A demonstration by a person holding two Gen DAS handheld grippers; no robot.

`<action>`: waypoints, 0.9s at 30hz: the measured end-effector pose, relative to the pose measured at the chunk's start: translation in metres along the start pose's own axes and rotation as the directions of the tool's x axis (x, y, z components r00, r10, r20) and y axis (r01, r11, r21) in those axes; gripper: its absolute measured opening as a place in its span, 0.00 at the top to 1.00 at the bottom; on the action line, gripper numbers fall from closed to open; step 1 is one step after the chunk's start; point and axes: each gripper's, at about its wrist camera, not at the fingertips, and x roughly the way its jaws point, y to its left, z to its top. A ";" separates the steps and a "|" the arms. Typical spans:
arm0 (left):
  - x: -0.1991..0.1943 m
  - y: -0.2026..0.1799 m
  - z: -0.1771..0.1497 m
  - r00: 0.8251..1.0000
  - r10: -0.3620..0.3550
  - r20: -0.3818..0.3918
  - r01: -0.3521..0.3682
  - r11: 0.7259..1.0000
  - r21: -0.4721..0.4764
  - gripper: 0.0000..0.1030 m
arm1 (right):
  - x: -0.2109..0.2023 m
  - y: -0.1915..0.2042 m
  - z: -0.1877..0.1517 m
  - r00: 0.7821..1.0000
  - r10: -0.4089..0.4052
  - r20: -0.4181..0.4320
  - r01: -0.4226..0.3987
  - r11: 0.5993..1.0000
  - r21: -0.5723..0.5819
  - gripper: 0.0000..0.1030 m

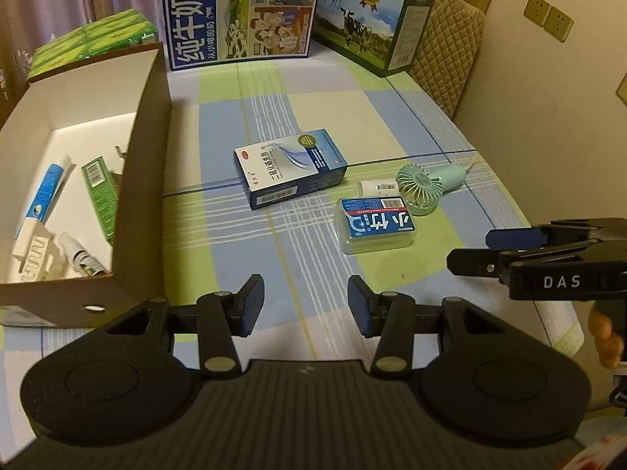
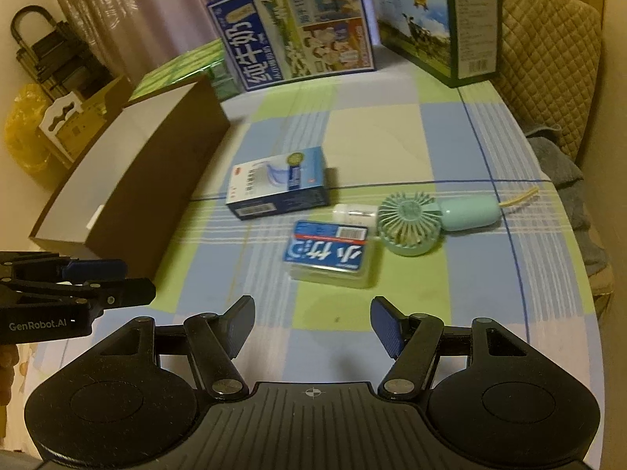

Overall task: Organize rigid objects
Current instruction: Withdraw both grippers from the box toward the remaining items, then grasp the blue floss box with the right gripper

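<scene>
A blue and white medicine box lies mid-table. Near it lie a clear case with a blue label, a small white bottle and a mint hand fan. A brown open cardboard box stands at the left, holding tubes, a green box and a small bottle. My left gripper is open and empty, above the table's near edge. My right gripper is open and empty, just short of the clear case; it also shows in the left wrist view.
Two large milk cartons stand at the table's back. Green packs lie behind the brown box. A quilted chair is at the right. The checked tablecloth covers the table.
</scene>
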 end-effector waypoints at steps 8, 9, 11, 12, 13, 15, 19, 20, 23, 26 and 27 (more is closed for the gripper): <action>0.031 -0.003 0.009 1.000 0.004 -0.025 -0.004 1.000 0.001 0.59 | 0.020 -0.018 0.012 1.000 0.014 0.006 -0.014 1.000 -0.002 0.39; 0.035 -0.002 0.010 1.000 0.008 -0.028 -0.008 1.000 -0.001 0.59 | 0.022 -0.020 0.014 1.000 0.014 0.010 -0.014 1.000 -0.005 0.39; 0.041 -0.001 0.012 0.999 0.012 -0.032 -0.012 1.000 -0.006 0.59 | 0.028 -0.023 0.017 1.000 0.014 0.017 -0.014 1.000 -0.009 0.40; 0.044 -0.001 0.013 0.999 0.013 -0.033 -0.013 1.000 -0.008 0.59 | 0.031 -0.025 0.020 1.000 0.010 0.020 -0.010 1.000 -0.008 0.40; 0.047 0.000 0.014 0.999 0.013 -0.034 -0.013 1.000 -0.009 0.59 | 0.033 -0.028 0.022 1.000 0.006 0.022 -0.006 1.000 -0.006 0.40; 0.054 0.001 0.018 0.999 0.017 -0.041 -0.018 1.000 -0.009 0.59 | 0.039 -0.032 0.026 1.000 0.006 0.023 -0.006 1.000 -0.002 0.40; 0.064 0.006 0.023 0.998 0.035 -0.053 -0.037 0.999 -0.023 0.59 | 0.049 -0.035 0.034 0.999 0.025 0.024 -0.024 0.999 -0.038 0.40; 0.067 0.007 0.024 0.998 0.041 -0.056 -0.043 0.999 -0.028 0.59 | 0.053 -0.035 0.035 0.999 0.030 0.019 -0.029 0.998 -0.048 0.40; 0.075 0.012 0.027 0.996 0.056 -0.064 -0.059 0.998 -0.038 0.59 | 0.065 -0.033 0.041 0.999 0.052 0.010 -0.051 0.996 -0.079 0.43; 0.080 0.016 0.029 0.995 0.067 -0.074 -0.070 0.996 -0.047 0.59 | 0.079 -0.031 0.048 0.998 0.069 0.000 -0.068 0.992 -0.105 0.46; 0.082 0.017 0.029 0.995 0.069 -0.076 -0.073 0.996 -0.049 0.59 | 0.083 -0.030 0.050 0.997 0.074 -0.004 -0.074 0.991 -0.115 0.47</action>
